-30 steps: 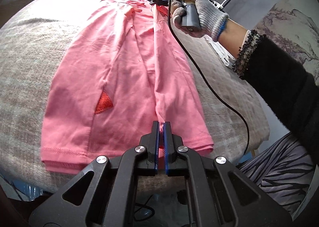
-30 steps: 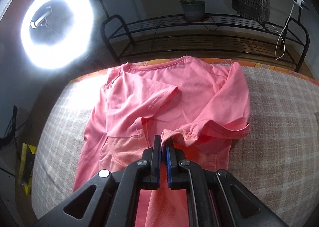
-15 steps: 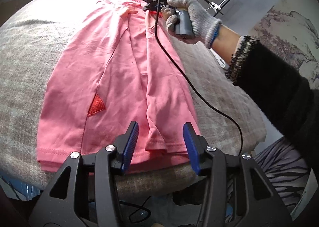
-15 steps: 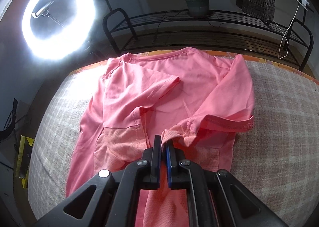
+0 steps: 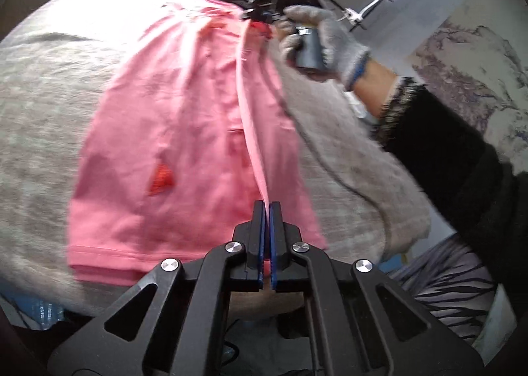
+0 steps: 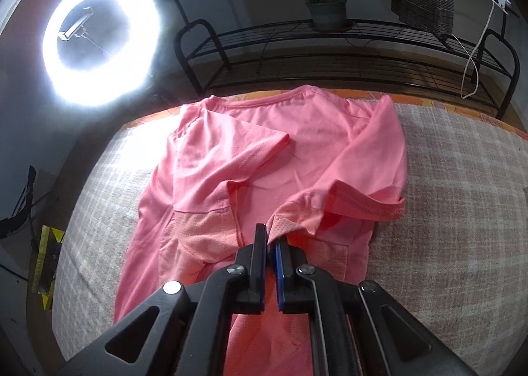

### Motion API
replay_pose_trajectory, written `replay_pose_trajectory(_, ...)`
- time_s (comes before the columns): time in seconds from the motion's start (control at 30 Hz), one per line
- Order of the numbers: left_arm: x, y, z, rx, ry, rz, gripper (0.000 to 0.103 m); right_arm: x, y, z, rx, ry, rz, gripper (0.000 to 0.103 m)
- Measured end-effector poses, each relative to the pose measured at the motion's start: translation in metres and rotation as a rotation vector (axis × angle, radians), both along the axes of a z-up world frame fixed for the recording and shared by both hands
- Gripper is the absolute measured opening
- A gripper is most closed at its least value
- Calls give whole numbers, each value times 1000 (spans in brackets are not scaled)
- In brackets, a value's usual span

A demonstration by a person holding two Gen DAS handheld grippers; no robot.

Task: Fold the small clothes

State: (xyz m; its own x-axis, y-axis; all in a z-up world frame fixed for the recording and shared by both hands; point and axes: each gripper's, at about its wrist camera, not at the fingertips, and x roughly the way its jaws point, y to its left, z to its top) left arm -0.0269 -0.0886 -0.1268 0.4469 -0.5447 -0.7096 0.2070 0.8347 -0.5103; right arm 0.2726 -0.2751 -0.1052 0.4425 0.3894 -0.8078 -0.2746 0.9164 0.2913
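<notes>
A pink T-shirt (image 5: 184, 132) lies lengthwise on a grey checked cloth, with both sleeves folded inward in the right wrist view (image 6: 280, 151). My left gripper (image 5: 266, 207) is shut on the shirt's folded right edge near the hem and lifts it into a taut ridge. My right gripper (image 6: 270, 237) is shut on the same edge near the armpit, by the mesh panel. In the left wrist view the right gripper (image 5: 260, 15) shows at the far end, held by a gloved hand.
The grey checked cloth (image 6: 462, 211) covers the table. A ring light (image 6: 99, 43) glows at the far left. A black metal rack (image 6: 330, 46) with a potted plant stands behind the table. The person's dark sleeve (image 5: 462, 171) is at the right.
My left gripper was shut, opened half a second ago, and has shut again on the shirt's edge, raising it. My right gripper has stayed shut on the shirt.
</notes>
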Motion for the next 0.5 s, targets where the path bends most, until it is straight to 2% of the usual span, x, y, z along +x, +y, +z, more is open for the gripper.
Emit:
replay_pose_trajectory(0.13,7,7,-19,57,51,36,0,0,16,-9,-15,8,27,3)
replay_pose_trajectory(0.2,7,7,-19,73,68,32,0,1,24,-17,-30,21,37,10)
replay_pose_trajectory(0.23,6,6,-17,87,66,25,3,2,27,-21,-35,36,45,18)
replay_pose_trajectory(0.27,5,6,-12,98,50,17,11,3,27,-23,-27,56,57,34)
replay_pose_trajectory(0.33,3,9,-2,111,18,11,24,4,19,-20,19,74,74,37)
replay_pose_trajectory(0.4,2,15,10,116,-9,14,26,5,3,-11,85,90,78,40)
replay_pose_trajectory(0.5,9,29,28,113,-37,26,26,3,-39,10,308,115,83,43)
